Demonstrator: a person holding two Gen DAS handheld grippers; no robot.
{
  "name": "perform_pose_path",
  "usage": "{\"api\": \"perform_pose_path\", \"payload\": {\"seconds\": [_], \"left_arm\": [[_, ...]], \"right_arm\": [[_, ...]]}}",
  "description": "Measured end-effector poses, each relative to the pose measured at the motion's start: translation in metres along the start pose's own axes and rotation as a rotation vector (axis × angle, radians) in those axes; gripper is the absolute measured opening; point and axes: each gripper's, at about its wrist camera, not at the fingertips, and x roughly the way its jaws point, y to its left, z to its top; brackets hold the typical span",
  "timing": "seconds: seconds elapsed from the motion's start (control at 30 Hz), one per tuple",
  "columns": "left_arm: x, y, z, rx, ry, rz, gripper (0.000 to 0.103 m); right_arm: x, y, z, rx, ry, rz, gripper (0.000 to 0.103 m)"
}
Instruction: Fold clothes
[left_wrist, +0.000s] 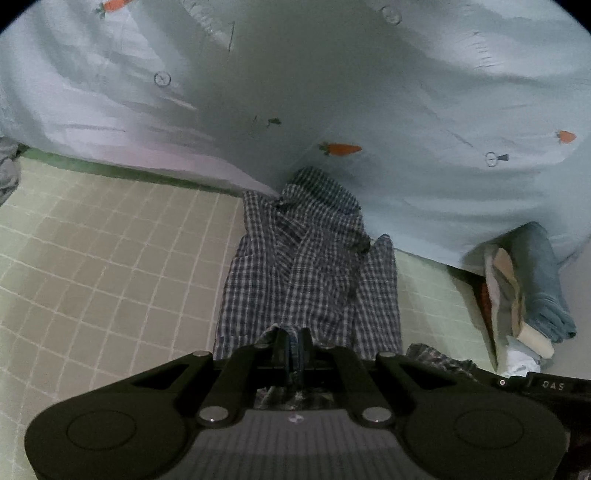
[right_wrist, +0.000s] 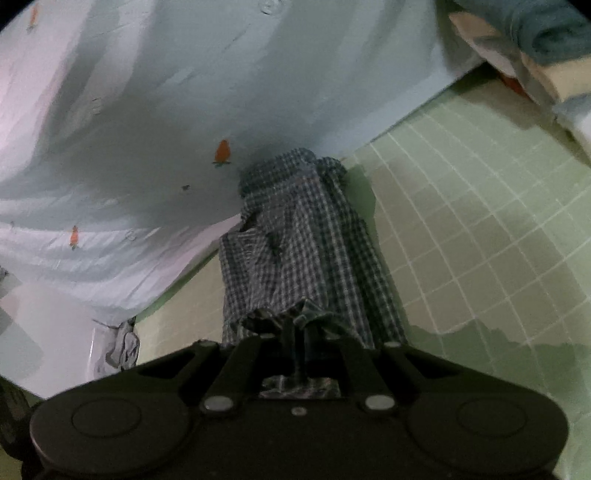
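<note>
A dark blue and white checked shirt (left_wrist: 310, 266) hangs from my left gripper (left_wrist: 294, 338), which is shut on its bunched edge. The shirt's far end trails onto the green gridded mat (left_wrist: 103, 258) and the pale blue sheet. In the right wrist view the same checked shirt (right_wrist: 299, 251) hangs from my right gripper (right_wrist: 301, 332), which is shut on another bunched part of its edge. The shirt is held up off the mat and stretches away from both grippers.
A pale blue sheet with carrot prints (left_wrist: 369, 92) lies beyond the mat and also shows in the right wrist view (right_wrist: 166, 110). A stack of folded clothes and towels (left_wrist: 524, 288) sits at the right edge of the mat. A grey cloth (right_wrist: 122, 347) lies at the left.
</note>
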Motion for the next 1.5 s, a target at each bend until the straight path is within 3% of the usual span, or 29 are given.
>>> {"api": "perform_pose_path", "payload": {"seconds": [0.43, 0.57, 0.63, 0.7, 0.77, 0.8, 0.83, 0.93, 1.03, 1.13, 1.27, 1.5], "left_arm": [[0.096, 0.038, 0.000, -0.085, 0.139, 0.071, 0.005], [0.110, 0.048, -0.008, -0.120, 0.183, 0.088, 0.005], [0.110, 0.049, -0.009, -0.127, 0.184, 0.097, 0.011], [0.104, 0.047, -0.007, -0.112, 0.159, 0.119, 0.016], [0.092, 0.046, -0.002, -0.099, 0.122, 0.137, 0.034], [0.086, 0.046, 0.001, -0.093, 0.103, 0.145, 0.046], [0.078, 0.046, 0.003, -0.090, 0.077, 0.153, 0.054], [0.054, 0.048, 0.007, -0.075, 0.012, 0.173, 0.069], [0.035, 0.046, -0.005, -0.036, 0.009, 0.196, 0.073], [0.028, 0.042, -0.027, 0.015, 0.055, 0.196, 0.075], [0.035, 0.037, -0.054, 0.071, 0.158, 0.198, 0.076], [0.056, 0.026, -0.057, 0.143, 0.219, 0.200, 0.078]], "right_arm": [[0.098, -0.030, 0.004, -0.003, 0.108, -0.119, 0.005], [0.088, -0.024, 0.003, -0.043, 0.073, -0.139, 0.006], [0.083, -0.021, 0.003, -0.064, 0.053, -0.148, 0.006], [0.077, -0.018, 0.002, -0.084, 0.034, -0.158, 0.014], [0.072, -0.015, 0.002, -0.105, 0.015, -0.167, 0.040], [0.069, -0.014, 0.002, -0.115, 0.005, -0.172, 0.062], [0.066, -0.012, 0.002, -0.125, -0.004, -0.177, 0.072], [0.058, -0.008, 0.001, -0.156, -0.033, -0.191, 0.082], [0.044, -0.005, -0.014, -0.212, -0.050, -0.211, 0.087], [0.030, -0.002, -0.030, -0.268, -0.066, -0.231, 0.089], [0.036, -0.010, -0.053, -0.261, 0.009, -0.254, 0.089], [0.048, -0.011, -0.056, -0.271, 0.061, -0.286, 0.089]]}}
